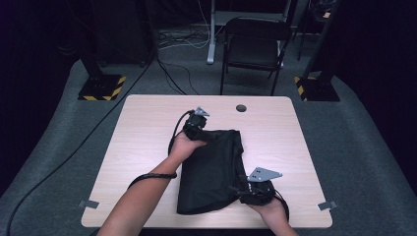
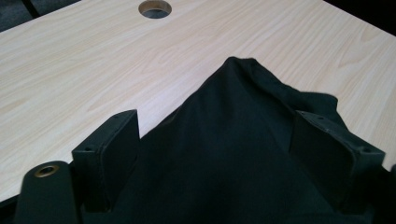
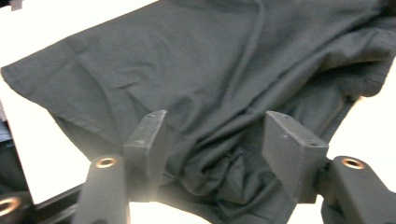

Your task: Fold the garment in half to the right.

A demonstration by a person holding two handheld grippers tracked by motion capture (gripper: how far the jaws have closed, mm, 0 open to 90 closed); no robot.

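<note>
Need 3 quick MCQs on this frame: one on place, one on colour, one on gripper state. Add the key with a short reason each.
1. Where does the garment lie on the table?
A. Middle to near edge
B. Far left corner
C. Hanging off the far edge

2. What colour is the garment?
A. White
B. Black
C. Red

3. How do the jaws of the right gripper stand?
A. Clamped on a cup
C. Apart, cloth between them
B. Folded out of sight

Key: 1 A, the high view shows it from the centre toward the person; 2 B, dark in every view; 3 C, the right gripper view shows a wide gap over bunched cloth.
</note>
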